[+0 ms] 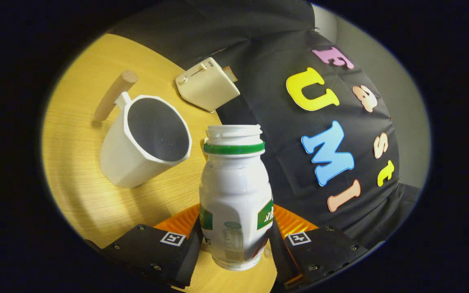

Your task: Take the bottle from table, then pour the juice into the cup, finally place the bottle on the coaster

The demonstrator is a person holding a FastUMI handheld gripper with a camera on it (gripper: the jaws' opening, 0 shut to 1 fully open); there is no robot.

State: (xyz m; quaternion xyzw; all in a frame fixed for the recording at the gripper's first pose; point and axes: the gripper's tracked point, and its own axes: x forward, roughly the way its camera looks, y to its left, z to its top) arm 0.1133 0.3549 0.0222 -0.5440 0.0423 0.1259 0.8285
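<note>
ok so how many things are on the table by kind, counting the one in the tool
bottle, held between the fingers of the tool, cap off: 1
cup, white with a wooden handle: 1
toaster, cream: 1
total: 3

One bottle (234, 195), one cup (145, 142), one toaster (207, 84)

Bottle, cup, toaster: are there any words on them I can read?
The bottle, clamped between the fingers of the gripper: green label print, too small and turned to read.
The toaster: tiny mark by its slider, too blurred to read.
The cup: no text.
The square tags on the fingers: patterns, no words.
</note>
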